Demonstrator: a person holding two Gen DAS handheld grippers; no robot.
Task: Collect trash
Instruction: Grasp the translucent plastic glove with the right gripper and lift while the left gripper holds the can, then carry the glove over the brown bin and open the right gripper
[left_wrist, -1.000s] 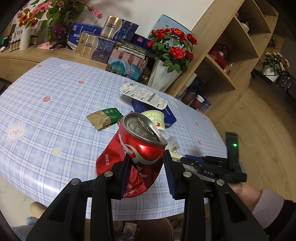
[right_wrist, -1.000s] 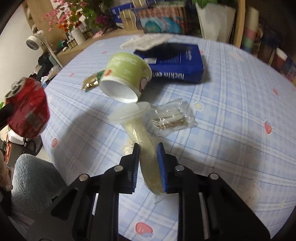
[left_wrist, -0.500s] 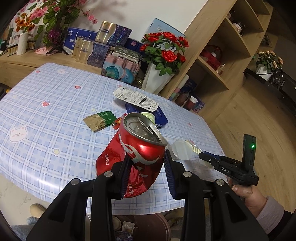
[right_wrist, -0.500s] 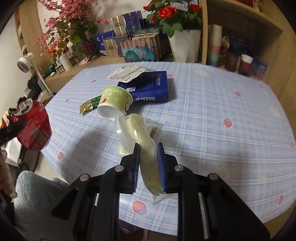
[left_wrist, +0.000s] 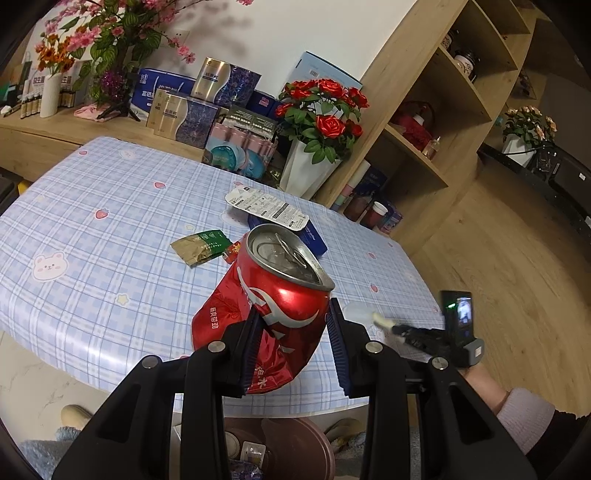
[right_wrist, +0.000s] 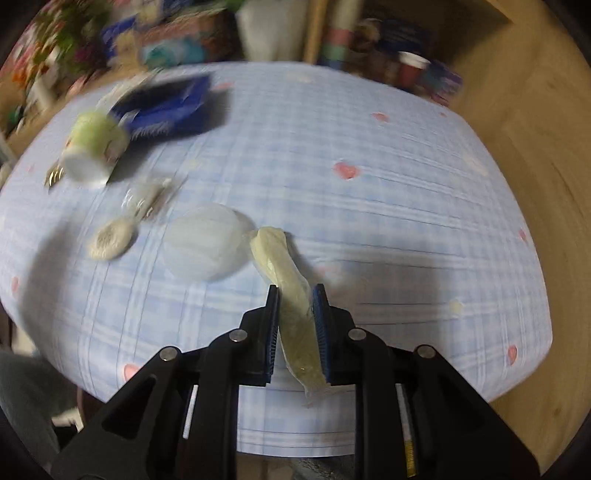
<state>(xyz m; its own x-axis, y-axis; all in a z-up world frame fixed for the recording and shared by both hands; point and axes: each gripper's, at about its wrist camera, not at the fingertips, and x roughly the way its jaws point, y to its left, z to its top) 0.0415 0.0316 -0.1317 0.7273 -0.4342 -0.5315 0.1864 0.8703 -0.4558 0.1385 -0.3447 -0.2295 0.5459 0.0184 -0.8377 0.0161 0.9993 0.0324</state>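
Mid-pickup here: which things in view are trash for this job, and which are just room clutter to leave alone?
Trash:
red can in left gripper
pale wrapped item in right gripper
yogurt cup
green-gold sachet

Leave:
rose vase
gift boxes

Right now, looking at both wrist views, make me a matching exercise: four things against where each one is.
Things:
1. crushed red can
2. pale wrapped spoon
3. green yogurt cup
4. brown bin

Places:
A. on the floor under the table edge
B. in the left gripper
C. lying on the tablecloth
D. in the right gripper

Pairs: 1-B, 2-D, 3-C, 4-A
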